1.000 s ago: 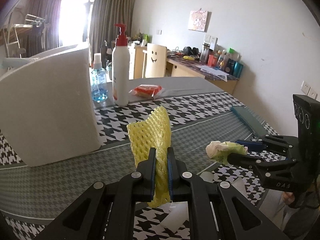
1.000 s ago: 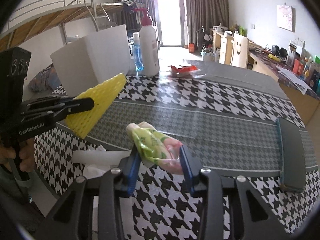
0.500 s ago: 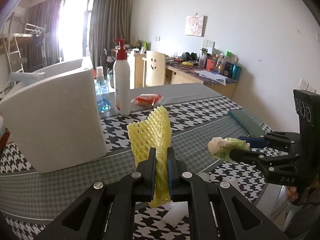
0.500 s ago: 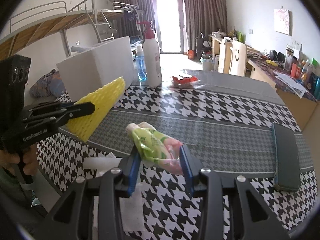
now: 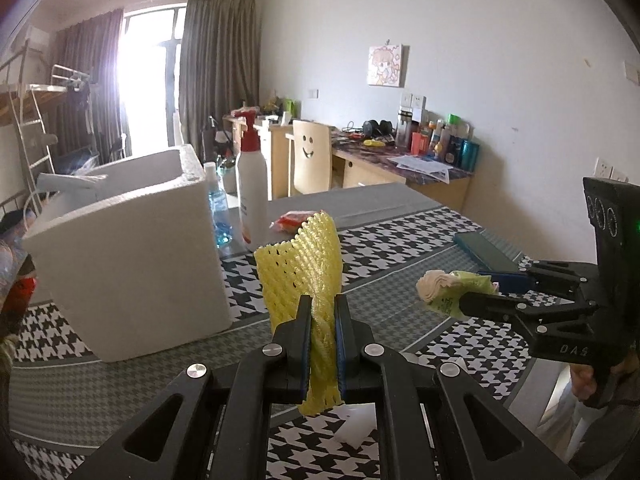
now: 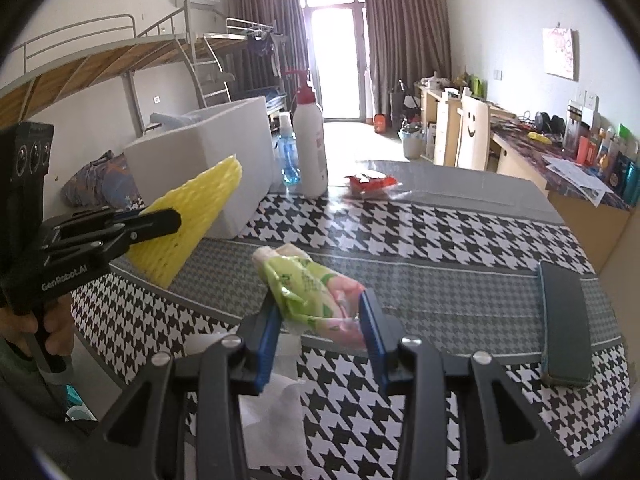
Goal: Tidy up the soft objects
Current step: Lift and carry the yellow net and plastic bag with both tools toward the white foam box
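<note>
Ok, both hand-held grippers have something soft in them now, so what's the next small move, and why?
Probably carry the left hand-held gripper over the open white foam box and drop the yellow foam net in. The net is clamped and clear of the table, and the box stands just left of it. The right hand-held gripper holds its tissue pack.
</note>
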Tool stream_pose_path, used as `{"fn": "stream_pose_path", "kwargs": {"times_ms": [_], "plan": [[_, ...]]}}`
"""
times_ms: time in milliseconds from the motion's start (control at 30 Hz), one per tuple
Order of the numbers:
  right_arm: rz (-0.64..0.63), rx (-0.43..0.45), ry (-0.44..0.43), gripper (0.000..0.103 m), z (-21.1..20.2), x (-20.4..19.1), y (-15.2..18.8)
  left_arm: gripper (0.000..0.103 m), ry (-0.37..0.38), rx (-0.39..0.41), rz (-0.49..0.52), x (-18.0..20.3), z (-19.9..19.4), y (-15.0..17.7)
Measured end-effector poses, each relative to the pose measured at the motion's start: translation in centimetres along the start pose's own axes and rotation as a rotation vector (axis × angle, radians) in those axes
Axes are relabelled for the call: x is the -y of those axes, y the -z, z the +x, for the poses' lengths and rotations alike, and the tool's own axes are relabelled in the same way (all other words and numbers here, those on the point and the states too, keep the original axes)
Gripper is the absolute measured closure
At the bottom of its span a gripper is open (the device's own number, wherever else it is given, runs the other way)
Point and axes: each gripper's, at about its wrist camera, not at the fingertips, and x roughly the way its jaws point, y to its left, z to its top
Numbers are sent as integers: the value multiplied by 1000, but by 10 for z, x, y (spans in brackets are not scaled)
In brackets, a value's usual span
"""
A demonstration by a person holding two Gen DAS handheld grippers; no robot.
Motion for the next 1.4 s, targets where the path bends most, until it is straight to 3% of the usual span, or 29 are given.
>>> {"fn": "stream_pose_path", "kwargs": {"times_ms": [733, 1400], "plan": [[-25, 110, -41, 59, -12, -18, -36, 93, -49, 73, -9, -22, -18, -24], [-32, 156, -81, 59, -9, -34, -69, 93, -94, 119, -7, -47, -36, -38]]}}
